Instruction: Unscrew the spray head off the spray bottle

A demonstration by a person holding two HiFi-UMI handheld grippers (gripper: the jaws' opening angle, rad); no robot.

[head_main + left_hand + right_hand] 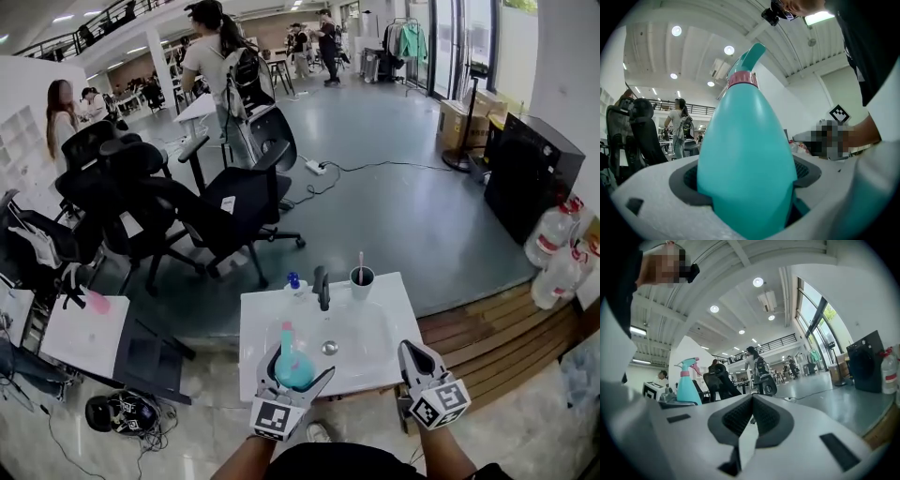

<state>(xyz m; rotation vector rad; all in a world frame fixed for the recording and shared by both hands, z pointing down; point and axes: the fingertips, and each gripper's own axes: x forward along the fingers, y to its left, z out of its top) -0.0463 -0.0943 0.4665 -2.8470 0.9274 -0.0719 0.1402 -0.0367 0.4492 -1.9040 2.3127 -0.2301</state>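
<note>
A teal spray bottle (289, 358) with a pink collar (742, 78) and a teal spray head (753, 52) is upright over the near left of the white sink (375, 323). My left gripper (298, 377) is shut on the bottle's wide body (747, 154), with its pads pressed on both sides. My right gripper (411, 351) hovers at the sink's near right corner, jaws shut with nothing between them (752, 414). From the right gripper view the bottle (688, 384) stands off to the left, its pink trigger showing, apart from the right gripper.
At the back of the sink stand a black faucet (322, 287), a dark cup (362, 277) holding a toothbrush and a small blue-capped bottle (294, 284). Black office chairs (225, 202) are behind it. Water jugs (553, 234) and a wooden platform (487, 337) lie to the right.
</note>
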